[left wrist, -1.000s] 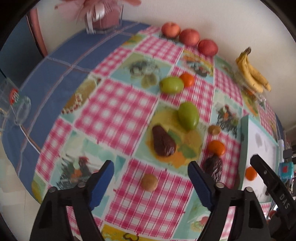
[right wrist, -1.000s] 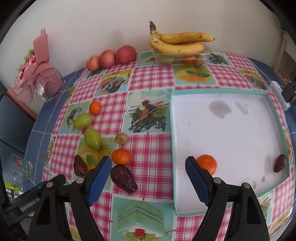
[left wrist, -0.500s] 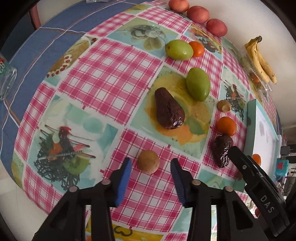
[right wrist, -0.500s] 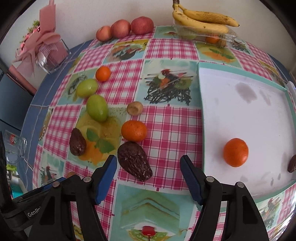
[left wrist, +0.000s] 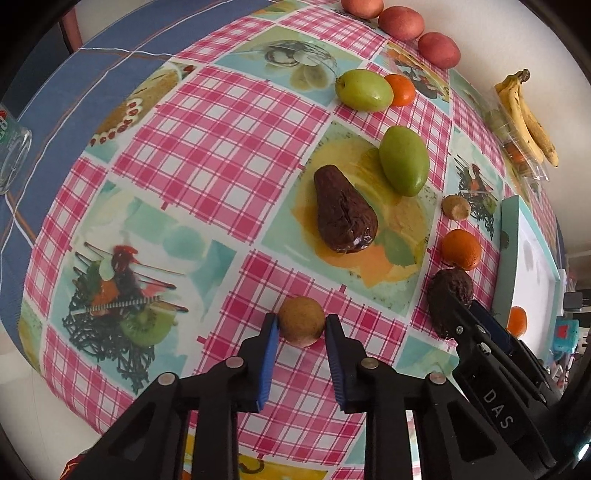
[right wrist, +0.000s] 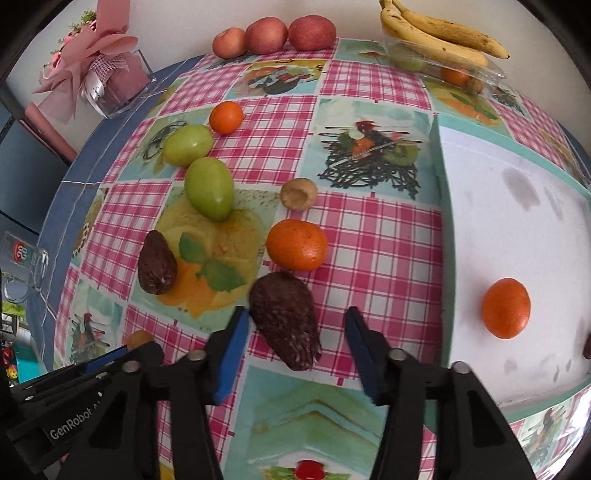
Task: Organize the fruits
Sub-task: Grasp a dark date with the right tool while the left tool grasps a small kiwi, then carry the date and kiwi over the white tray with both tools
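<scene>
My left gripper (left wrist: 301, 325) is shut on a small round brown fruit (left wrist: 301, 319) that rests on the checked tablecloth, a blue pad against each side. My right gripper (right wrist: 297, 317) stands open around a dark wrinkled avocado (right wrist: 284, 321). Its left pad touches the avocado and its right pad is apart from it. An orange (right wrist: 297, 249) lies just beyond that avocado. The white tray (right wrist: 439, 221) with a teal rim sits to the right and holds another orange (right wrist: 506, 308). The left wrist view shows the same avocado (left wrist: 448, 291) under the right gripper's fingers (left wrist: 484, 325).
A second dark avocado (right wrist: 157, 262), two green fruits (right wrist: 208, 188), a small orange (right wrist: 226, 117) and a brown fruit (right wrist: 298, 194) lie further back. Three apples (right wrist: 266, 35) and bananas (right wrist: 439, 33) line the wall. A pink gift box (right wrist: 110, 81) and a glass (right wrist: 26, 258) stand at the left.
Both grippers moved forward and down. The left one narrowed from wide open until its pads met the small brown fruit. The right one came around the dark avocado, still open.
</scene>
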Demonstrator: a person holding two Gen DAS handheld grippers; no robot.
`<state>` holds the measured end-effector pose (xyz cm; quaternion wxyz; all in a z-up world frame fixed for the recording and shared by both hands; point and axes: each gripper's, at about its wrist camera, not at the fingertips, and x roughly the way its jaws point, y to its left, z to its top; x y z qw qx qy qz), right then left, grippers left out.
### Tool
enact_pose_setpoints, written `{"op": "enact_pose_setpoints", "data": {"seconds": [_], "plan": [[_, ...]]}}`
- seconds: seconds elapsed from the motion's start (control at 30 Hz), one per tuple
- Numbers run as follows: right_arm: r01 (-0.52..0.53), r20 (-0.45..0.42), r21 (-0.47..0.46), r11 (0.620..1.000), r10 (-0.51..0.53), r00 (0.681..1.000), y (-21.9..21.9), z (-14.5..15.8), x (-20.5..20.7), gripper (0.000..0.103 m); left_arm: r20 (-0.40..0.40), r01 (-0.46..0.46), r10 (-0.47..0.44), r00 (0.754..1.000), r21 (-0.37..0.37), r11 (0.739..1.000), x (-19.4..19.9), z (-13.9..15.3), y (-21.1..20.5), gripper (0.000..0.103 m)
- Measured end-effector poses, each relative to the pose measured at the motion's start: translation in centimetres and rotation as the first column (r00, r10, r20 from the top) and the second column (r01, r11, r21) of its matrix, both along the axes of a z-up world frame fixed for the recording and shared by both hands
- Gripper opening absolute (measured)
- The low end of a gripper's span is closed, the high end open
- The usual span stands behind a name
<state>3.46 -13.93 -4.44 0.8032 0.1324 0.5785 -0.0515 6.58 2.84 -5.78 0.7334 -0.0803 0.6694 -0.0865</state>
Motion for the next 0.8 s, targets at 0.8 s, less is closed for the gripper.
{"op": "enact_pose_setpoints", "data": {"seconds": [0.8], "plan": [[0.172, 0.129, -0.015, 0.985, -0.168, 0.977, -5.5, 6.4, -2.1, 0.039, 0.239, 0.022, -0.002, 0.971, -0.08, 0.997, 0.3, 7.2, -2.3, 0.027]]}}
